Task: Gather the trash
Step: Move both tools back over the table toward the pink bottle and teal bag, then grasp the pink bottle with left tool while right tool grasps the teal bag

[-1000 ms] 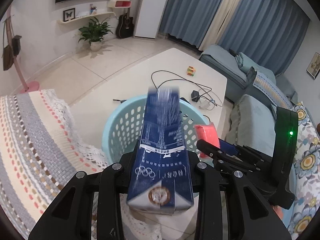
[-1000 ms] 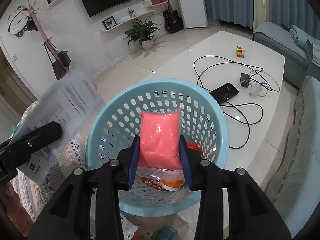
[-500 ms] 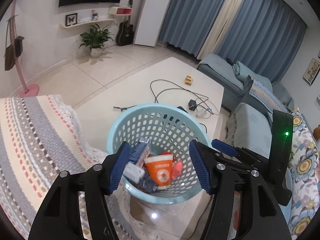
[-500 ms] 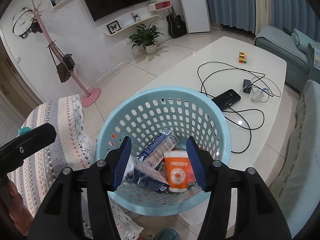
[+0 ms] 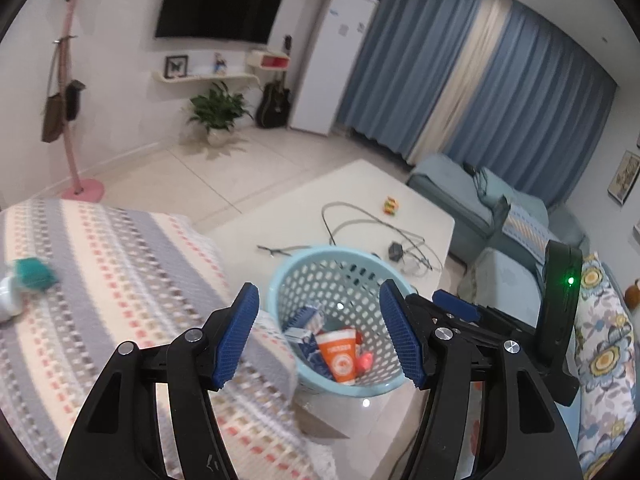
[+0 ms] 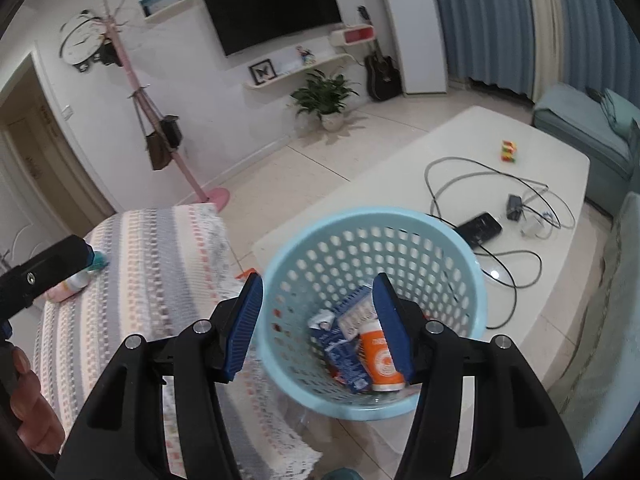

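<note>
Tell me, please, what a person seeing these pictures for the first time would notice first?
Most likely the light blue basket at the near end of the white table, with an orange cup and blue cartons inside. Next, the left gripper and right gripper, both open and empty above it. Then the striped cloth to the left, where a teal-capped bottle lies.
</note>
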Demonstrator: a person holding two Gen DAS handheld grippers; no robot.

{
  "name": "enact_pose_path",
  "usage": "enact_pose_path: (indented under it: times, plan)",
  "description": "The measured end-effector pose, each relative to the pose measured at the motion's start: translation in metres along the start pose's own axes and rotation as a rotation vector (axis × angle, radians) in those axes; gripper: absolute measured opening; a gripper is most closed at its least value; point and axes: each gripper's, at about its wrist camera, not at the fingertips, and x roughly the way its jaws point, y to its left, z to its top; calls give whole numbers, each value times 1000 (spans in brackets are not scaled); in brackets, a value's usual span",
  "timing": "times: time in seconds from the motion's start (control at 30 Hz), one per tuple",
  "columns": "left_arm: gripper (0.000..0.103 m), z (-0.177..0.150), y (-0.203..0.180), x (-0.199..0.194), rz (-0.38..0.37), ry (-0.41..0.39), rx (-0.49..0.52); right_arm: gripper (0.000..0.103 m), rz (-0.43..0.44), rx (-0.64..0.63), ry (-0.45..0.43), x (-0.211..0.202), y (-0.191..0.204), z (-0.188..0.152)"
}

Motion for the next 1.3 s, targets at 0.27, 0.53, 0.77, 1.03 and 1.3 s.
enact_pose_path:
  times: [0.27, 0.53, 0.77, 1.03, 1.3]
  plan:
    - [61, -2, 40, -85, 88, -116, -79, 54, 97, -90, -28, -20, 67, 1]
    - [61, -23, 115, -187, 239, -251, -235, 58, 190, -224, -28, -27, 154, -4]
    - [61, -48, 193, -252, 371, -309, -371, 58, 247, -379, -29, -27, 238, -14]
    - [61, -47, 266, -249, 448, -256, -448, 58, 298, -503, -2, 12, 319, -18]
    - [61, -40, 325, -185, 425, -129, -483, 58, 299, -525, 90, 87, 351, -10]
